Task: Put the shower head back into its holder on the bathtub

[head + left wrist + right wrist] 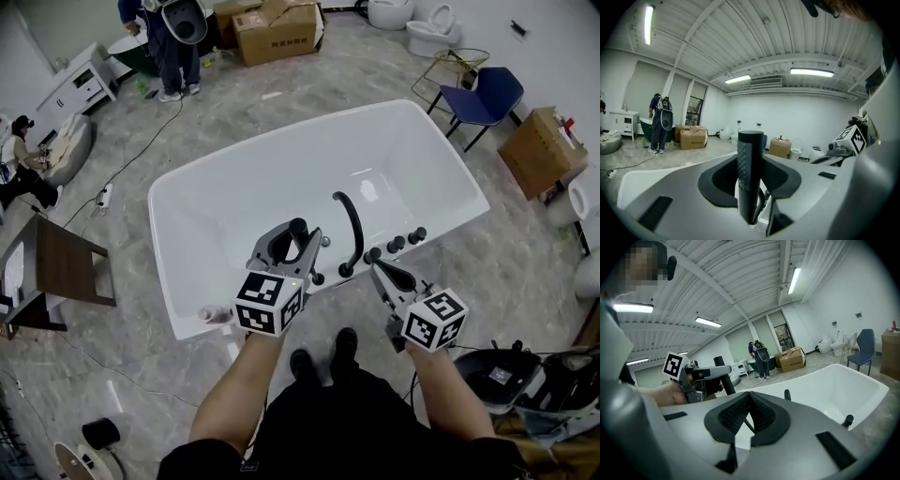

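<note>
The white bathtub [281, 150] lies below me, with a black curved spout [354, 225] and black knobs [396, 243] on its near rim. My left gripper [292, 246] is over that rim, shut on the black stick-shaped shower head [298, 228]. In the left gripper view the shower head [750, 173] stands upright between the pads [776, 176]. My right gripper [378, 270] hovers beside the knobs, its pads [761, 416] closed together on nothing. The right gripper view also shows the left gripper [701, 376], the shower head [721, 376] and the bathtub [862, 380]. I cannot make out the holder.
A person [173, 47] stands at the back left near cardboard boxes [277, 28]. A blue chair [483, 94] and another box [544, 150] are at the right. A wooden table [56, 267] and cables are at the left. Toilets [431, 33] stand at the far back.
</note>
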Demonstrator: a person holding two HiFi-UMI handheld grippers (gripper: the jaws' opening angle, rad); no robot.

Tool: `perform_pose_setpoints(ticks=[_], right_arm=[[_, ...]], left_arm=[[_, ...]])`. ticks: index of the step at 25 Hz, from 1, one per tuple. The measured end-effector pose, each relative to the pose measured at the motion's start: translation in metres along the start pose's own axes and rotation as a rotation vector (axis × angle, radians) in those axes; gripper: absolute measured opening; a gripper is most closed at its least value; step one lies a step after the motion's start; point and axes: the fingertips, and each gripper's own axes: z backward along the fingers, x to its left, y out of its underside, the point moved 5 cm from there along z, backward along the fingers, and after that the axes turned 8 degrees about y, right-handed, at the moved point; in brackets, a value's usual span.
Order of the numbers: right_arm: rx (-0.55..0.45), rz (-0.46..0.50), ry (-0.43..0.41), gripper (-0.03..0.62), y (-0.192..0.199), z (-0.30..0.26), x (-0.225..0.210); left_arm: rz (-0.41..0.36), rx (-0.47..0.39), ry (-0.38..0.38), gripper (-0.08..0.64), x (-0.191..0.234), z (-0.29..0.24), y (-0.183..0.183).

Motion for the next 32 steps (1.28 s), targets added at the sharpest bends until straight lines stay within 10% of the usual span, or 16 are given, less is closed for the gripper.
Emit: perform_pose_setpoints(ticks=[32], right_arm=[[0.117,-0.167,0.011,0.017,0.080,-0.009,-0.041]], left_arm=[[0.100,0.386,-0.006,0.143,0.009,-0.069,0.159]])
